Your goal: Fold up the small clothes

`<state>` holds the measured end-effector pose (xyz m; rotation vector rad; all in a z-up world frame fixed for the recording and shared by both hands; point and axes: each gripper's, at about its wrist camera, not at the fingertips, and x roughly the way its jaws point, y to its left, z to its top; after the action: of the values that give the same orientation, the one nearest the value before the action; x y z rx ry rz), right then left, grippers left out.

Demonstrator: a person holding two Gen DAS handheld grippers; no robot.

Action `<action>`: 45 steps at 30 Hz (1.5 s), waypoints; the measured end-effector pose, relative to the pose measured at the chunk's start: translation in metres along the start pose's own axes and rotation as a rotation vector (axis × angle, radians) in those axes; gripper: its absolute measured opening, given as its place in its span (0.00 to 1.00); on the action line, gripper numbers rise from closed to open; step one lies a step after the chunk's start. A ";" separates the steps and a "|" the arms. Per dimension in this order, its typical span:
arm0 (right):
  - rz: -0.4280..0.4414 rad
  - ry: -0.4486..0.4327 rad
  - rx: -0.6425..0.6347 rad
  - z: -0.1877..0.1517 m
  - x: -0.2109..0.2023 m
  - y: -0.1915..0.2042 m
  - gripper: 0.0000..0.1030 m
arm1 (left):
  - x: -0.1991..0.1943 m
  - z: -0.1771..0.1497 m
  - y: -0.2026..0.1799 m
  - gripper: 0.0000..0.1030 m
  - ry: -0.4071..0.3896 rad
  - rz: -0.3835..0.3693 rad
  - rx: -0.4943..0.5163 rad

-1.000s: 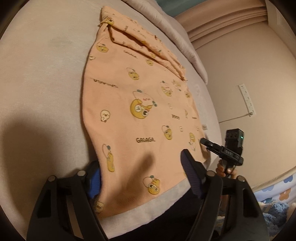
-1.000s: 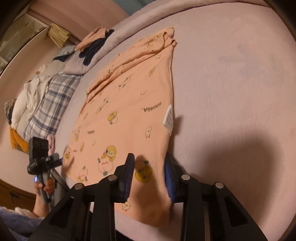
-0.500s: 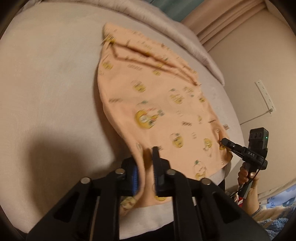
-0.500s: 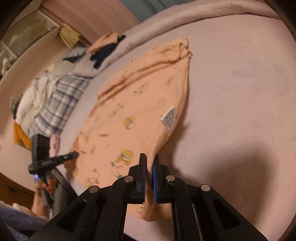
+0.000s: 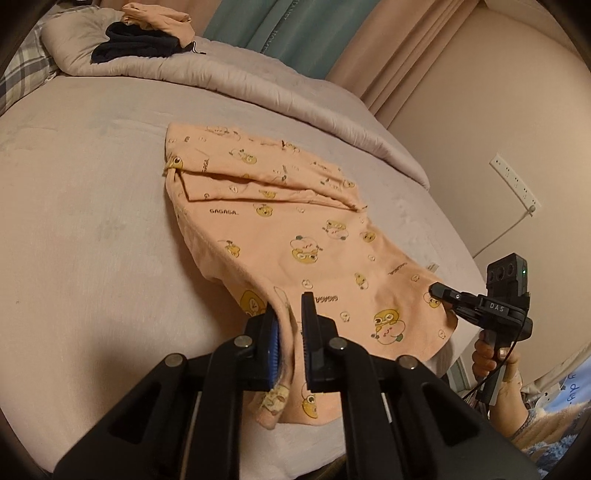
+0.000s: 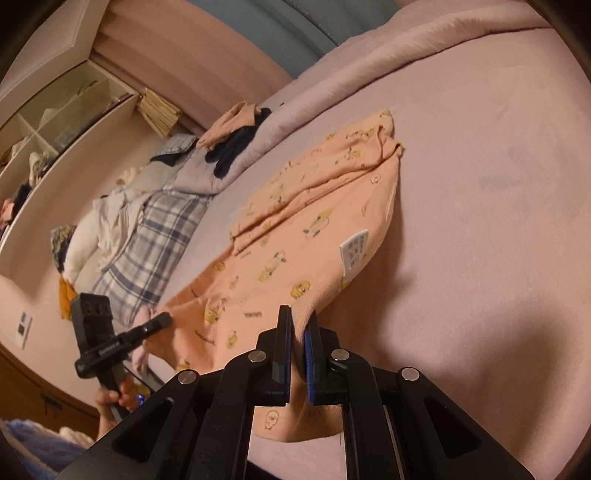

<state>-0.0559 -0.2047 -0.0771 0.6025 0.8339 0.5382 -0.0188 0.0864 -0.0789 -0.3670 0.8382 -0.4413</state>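
Note:
A small orange garment (image 5: 295, 229) printed with yellow cartoon faces lies on the bed, its far end folded over. It also shows in the right wrist view (image 6: 295, 251), with a white care label (image 6: 354, 251) on its right edge. My left gripper (image 5: 290, 314) is shut on the near left corner of the hem and holds it off the bed. My right gripper (image 6: 298, 328) is shut on the near right corner and holds it up too. Each gripper shows in the other's view, the right (image 5: 439, 290) and the left (image 6: 164, 317).
The garment lies on a pale bedsheet (image 5: 92, 221). A rolled duvet (image 5: 258, 85) runs along the far side with dark and orange clothes (image 5: 147, 33) on it. A plaid cloth and a clothes pile (image 6: 147, 236) lie left. A wall socket strip (image 5: 513, 181) is at right.
Both grippers have closed on the near hem corners and lifted them. The near end of the garment has risen off the bed and moved toward its far end.

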 end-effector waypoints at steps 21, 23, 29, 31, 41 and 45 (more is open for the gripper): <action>0.026 -0.053 -0.021 0.020 0.001 0.015 0.08 | -0.013 0.017 0.001 0.07 -0.043 -0.002 -0.006; 0.028 -0.056 -0.023 0.020 0.000 0.015 0.08 | -0.013 0.018 0.002 0.07 -0.045 -0.007 -0.012; 0.033 -0.075 -0.013 0.023 -0.003 0.016 0.08 | -0.015 0.020 0.003 0.07 -0.056 -0.020 -0.017; 0.043 -0.079 -0.004 0.023 -0.004 0.015 0.08 | -0.016 0.021 0.002 0.07 -0.062 -0.020 -0.015; 0.078 -0.107 -0.011 0.031 -0.006 0.018 0.08 | -0.019 0.026 -0.001 0.07 -0.079 -0.017 -0.004; 0.101 -0.119 -0.015 0.036 -0.005 0.020 0.08 | -0.021 0.031 -0.003 0.07 -0.092 -0.010 0.010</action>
<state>-0.0334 -0.2035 -0.0416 0.6592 0.6892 0.5936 -0.0079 0.0987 -0.0455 -0.3797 0.7449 -0.4348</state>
